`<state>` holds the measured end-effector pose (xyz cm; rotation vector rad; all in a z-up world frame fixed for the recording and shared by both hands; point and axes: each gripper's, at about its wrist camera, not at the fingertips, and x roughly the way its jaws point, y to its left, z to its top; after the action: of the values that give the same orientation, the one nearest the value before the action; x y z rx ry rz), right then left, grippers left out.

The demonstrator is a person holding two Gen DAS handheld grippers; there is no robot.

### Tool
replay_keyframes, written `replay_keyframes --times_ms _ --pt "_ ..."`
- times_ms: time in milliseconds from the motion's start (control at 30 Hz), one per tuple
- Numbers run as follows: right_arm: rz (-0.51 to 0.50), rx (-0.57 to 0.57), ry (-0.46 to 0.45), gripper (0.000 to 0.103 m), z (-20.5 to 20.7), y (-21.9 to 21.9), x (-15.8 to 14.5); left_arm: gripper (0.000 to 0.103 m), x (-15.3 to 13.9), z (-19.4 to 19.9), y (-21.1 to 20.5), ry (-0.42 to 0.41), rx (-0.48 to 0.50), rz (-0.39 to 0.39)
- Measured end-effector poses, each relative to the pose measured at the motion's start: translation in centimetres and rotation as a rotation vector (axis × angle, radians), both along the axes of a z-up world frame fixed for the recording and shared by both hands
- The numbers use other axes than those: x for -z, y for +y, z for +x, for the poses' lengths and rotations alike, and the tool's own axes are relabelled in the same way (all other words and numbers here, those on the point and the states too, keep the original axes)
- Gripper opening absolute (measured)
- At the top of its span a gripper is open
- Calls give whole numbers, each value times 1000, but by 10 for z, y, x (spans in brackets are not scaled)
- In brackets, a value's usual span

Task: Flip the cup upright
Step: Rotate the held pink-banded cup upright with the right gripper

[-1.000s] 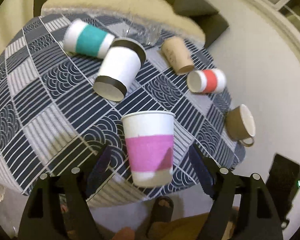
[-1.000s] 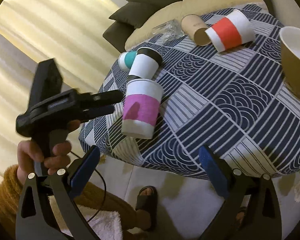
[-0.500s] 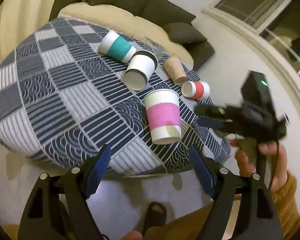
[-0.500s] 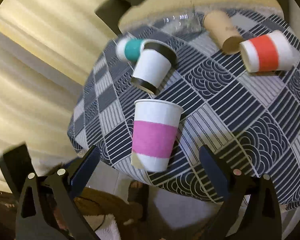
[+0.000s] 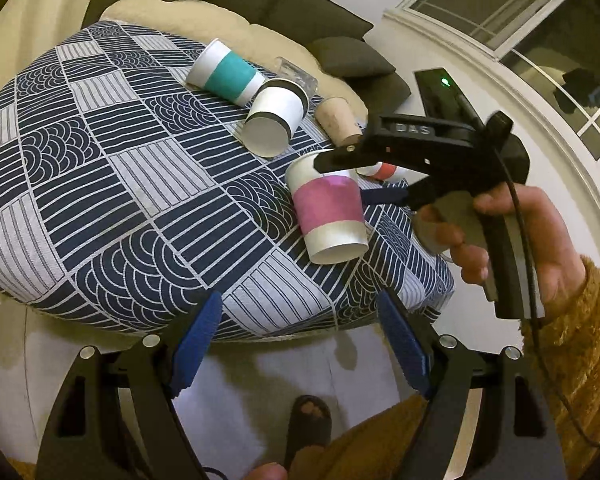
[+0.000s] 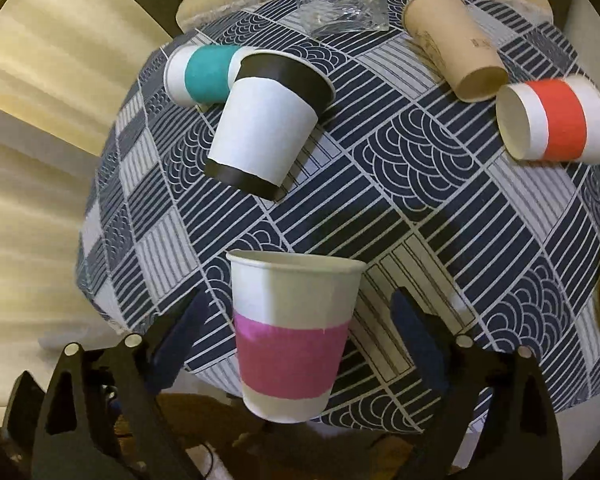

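A white paper cup with a pink band [image 5: 327, 208] [image 6: 294, 336] stands upright near the front edge of the round table. My right gripper [image 6: 298, 340] is open, its blue pads on either side of this cup without touching it; in the left wrist view it [image 5: 360, 178] reaches the cup from the right. My left gripper [image 5: 300, 346] is open and empty, off the table's front edge. Lying on their sides are a black-and-white cup [image 5: 274, 122] [image 6: 266, 122], a teal-band cup [image 5: 226, 74] [image 6: 200, 74], a brown cup [image 6: 454, 50] and a red-band cup [image 6: 550, 122].
The table wears a navy-and-white patterned cloth [image 5: 100, 184]. A clear plastic cup [image 6: 342, 10] lies at the far edge. A dark sofa with cream cushions [image 5: 260, 12] stands behind the table. A person's sandalled foot [image 5: 308, 424] is on the floor below.
The right gripper has closed in on the pink-band cup until its fingers flank it. The left gripper has pulled back from the table edge.
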<state>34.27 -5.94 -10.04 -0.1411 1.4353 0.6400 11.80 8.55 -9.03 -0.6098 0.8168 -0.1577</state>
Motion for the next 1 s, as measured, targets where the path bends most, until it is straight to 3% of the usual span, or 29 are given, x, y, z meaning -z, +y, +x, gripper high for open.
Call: replay_keyframes --times_ms 367,600,867,1000 --pt "-108 -16 5 70 -5 16 14 78 -1 -1 2 -17 4 -29" --pt "-112 13 -12 68 -3 15 6 78 -2 -1 0 -17 7 -10" --pt "-15 24 -114 68 -17 -1 -23 78 -3 -3 6 -23 -18 -17" --pt "84 25 -240 67 -34 -16 -43 78 -5 -5 9 -36 -39 -8"
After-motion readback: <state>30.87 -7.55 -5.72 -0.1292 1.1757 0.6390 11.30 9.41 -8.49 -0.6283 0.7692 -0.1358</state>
